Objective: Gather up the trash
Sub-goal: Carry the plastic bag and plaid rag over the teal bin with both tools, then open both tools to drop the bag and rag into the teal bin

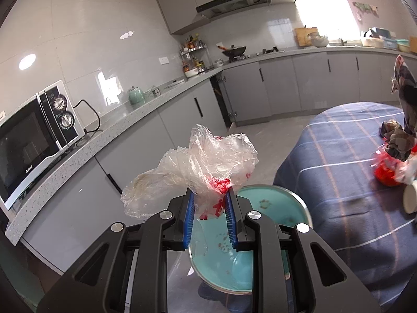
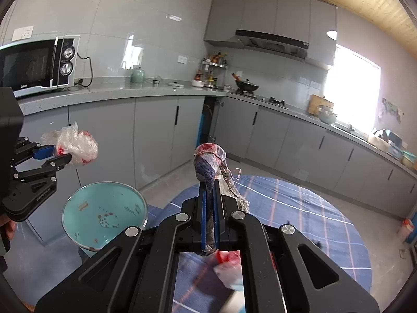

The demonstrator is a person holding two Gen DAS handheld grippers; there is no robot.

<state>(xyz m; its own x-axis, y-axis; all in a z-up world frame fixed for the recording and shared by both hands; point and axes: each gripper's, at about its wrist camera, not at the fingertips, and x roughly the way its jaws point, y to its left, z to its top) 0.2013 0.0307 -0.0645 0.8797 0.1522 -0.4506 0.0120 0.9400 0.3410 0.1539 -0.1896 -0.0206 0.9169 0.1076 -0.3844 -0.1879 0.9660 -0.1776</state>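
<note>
My left gripper (image 1: 209,195) is shut on a crumpled clear plastic bag with red print (image 1: 208,161); it holds the bag in the air above a teal basin (image 1: 276,208). The right wrist view shows the same bag (image 2: 75,144) in the left gripper (image 2: 61,156) over the basin (image 2: 104,214). My right gripper (image 2: 209,185) is shut on a checked rag (image 2: 211,161), seen in the left wrist view (image 1: 404,99) above the table. A red and white wrapper (image 1: 388,172) and a white cup (image 1: 410,200) lie on the table under the rag.
A round table with a blue plaid cloth (image 1: 338,156) stands at the right. A grey L-shaped counter (image 1: 117,127) carries a microwave (image 1: 31,135), a green jar (image 1: 136,95), a spice rack and a wok (image 1: 234,50). Grey floor lies between table and cabinets.
</note>
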